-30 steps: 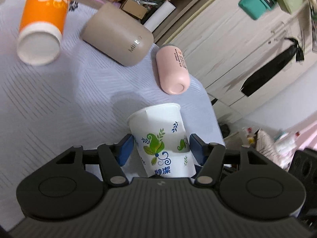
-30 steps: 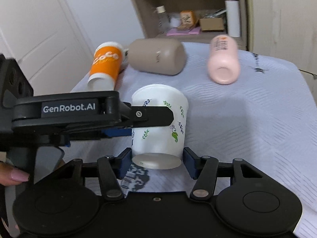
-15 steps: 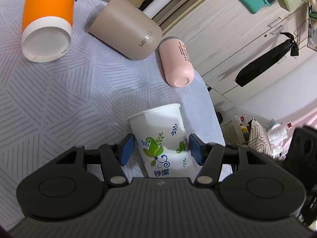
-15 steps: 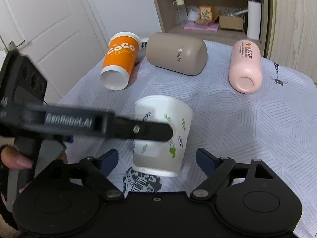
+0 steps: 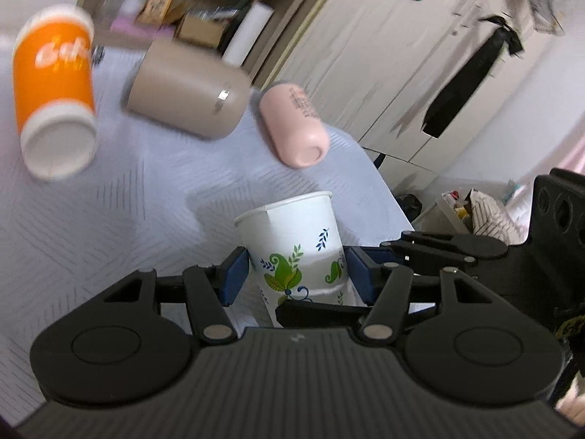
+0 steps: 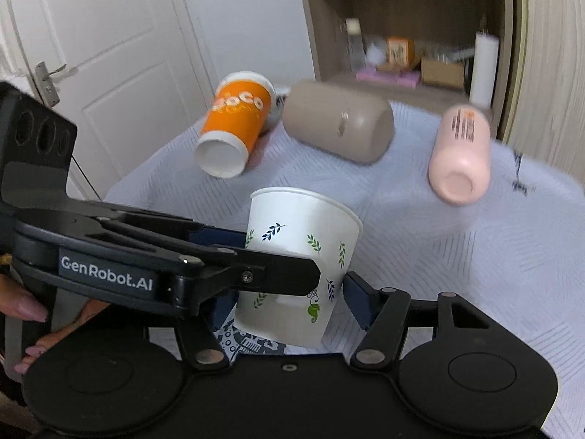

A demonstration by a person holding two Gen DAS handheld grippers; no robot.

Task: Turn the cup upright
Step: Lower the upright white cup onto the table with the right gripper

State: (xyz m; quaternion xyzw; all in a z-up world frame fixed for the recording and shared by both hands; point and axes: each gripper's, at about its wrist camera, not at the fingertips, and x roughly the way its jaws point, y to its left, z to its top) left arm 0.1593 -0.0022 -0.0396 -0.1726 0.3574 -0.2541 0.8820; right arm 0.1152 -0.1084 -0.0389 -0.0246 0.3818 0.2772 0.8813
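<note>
A white paper cup with green and blue leaf prints [image 5: 292, 241] stands mouth up, a little tilted, between the pads of my left gripper [image 5: 298, 274], which is shut on it. It also shows in the right wrist view [image 6: 296, 263]. My right gripper [image 6: 285, 305] has its jaws around the cup's lower part, with the right pad [image 6: 356, 301] close beside the wall; I cannot tell whether it presses. The left gripper's body [image 6: 109, 256] crosses in front of the cup there.
On the pale striped tablecloth [image 6: 457, 256] lie an orange paper cup [image 6: 234, 128], a beige tumbler [image 6: 340, 124] and a pink bottle [image 6: 460, 153], all on their sides. A shelf unit [image 6: 402, 36] stands behind, a white door [image 6: 109, 36] at left.
The right gripper opened wide half a second ago and has now closed in around the cup again. The left gripper kept hold of the cup throughout and both views shifted a little.
</note>
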